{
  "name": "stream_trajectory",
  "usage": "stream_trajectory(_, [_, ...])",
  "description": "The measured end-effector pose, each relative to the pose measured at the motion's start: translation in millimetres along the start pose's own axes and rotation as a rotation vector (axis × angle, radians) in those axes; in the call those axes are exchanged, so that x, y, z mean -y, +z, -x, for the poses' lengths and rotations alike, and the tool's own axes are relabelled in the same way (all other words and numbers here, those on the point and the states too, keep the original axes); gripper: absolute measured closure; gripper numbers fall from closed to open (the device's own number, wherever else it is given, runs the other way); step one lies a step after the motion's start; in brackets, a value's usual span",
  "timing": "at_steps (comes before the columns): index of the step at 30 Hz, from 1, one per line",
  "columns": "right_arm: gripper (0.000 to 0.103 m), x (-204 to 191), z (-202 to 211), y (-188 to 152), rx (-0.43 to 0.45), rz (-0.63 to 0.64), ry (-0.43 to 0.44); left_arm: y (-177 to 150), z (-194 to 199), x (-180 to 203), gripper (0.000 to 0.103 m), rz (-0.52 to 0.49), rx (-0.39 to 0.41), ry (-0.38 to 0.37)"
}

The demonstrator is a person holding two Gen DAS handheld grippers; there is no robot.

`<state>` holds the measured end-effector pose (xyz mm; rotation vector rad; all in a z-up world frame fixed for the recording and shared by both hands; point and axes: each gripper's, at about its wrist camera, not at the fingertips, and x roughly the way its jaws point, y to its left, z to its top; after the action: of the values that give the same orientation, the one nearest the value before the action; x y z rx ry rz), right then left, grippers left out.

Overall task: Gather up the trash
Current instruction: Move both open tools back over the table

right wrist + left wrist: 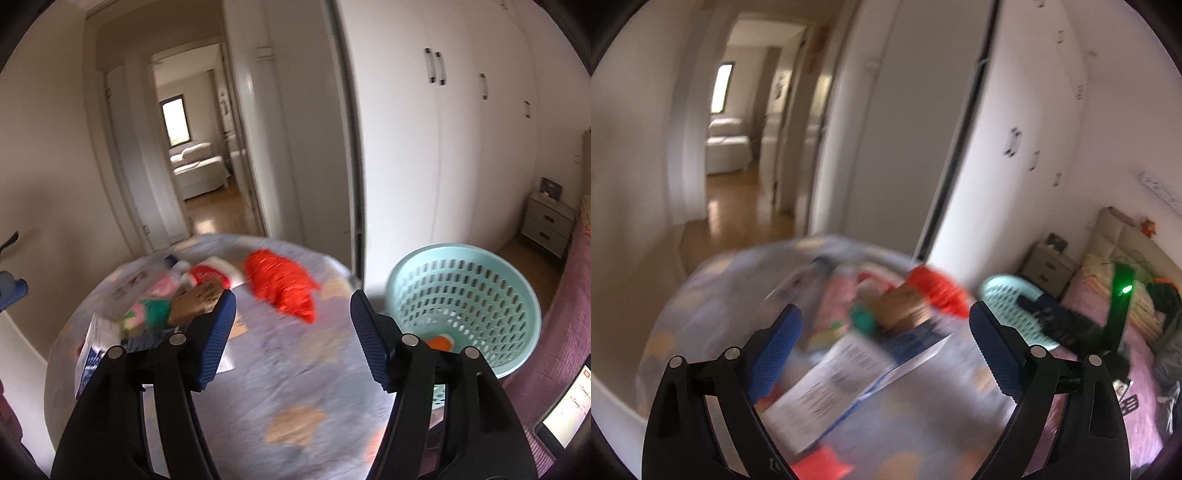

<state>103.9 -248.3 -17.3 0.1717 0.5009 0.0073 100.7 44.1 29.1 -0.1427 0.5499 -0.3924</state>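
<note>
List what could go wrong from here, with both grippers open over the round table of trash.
1. The red crumpled bag lies near the table's far edge; a nudge could push it off, missing the basket.
2. Both views are blurred, so the left gripper could close on the wrong item in the dense pile around the leaflet.
3. The right gripper holds nothing, and the basket beside the table could be knocked.

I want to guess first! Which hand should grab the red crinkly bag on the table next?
Probably the right. The red plastic bag lies just ahead of the open right gripper, and the mint basket stands on that side. The left gripper, also open, faces the paper leaflet instead.
</note>
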Motion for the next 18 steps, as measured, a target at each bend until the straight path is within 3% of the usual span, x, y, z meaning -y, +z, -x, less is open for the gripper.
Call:
stream_trajectory(8, [0.042, -31, -25, -12, -0.080, 0.044, 0.069, -45, -38, -41, 0.014, -0.047, -0.210, 0.014])
stream_trajectory(14, [0.042, -47, -51, -14, -0.158, 0.040, 0.154, -67, -55, -54, 0.014, -0.071, -0.276, 0.022])
stream_trajectory(18, [0.042, -58, -70, -14, -0.194, 0.058, 0.158, -72, -63, -55, 0.014, -0.086, -0.282, 0.023])
